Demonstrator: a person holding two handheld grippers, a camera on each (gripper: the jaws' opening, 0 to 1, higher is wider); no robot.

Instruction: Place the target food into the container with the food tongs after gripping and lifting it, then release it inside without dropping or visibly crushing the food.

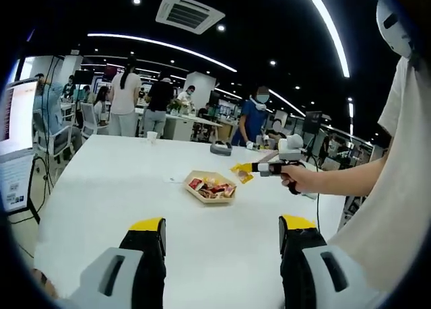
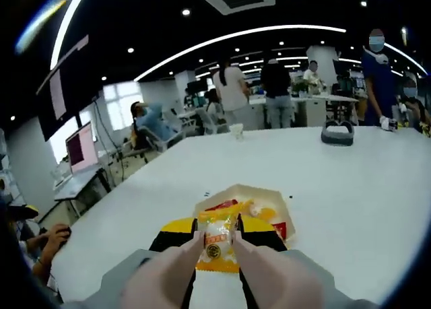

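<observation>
Yellow-wrapped snack packet (image 2: 217, 245) sits clamped between the right gripper (image 2: 217, 250)'s jaws, held clear above the white table (image 2: 350, 188), just short of the cardboard tray (image 2: 271, 196) ahead, presumably so it can be lowered in uncrushed. The left gripper (image 1: 222, 236) hangs back with jaws apart and empty, the tray (image 1: 211, 187) well ahead.

White table (image 1: 121, 188), tan container (image 1: 210, 178) of red and yellow packets, yellow-tipped black left hand-held gripper (image 1: 222, 231)
</observation>
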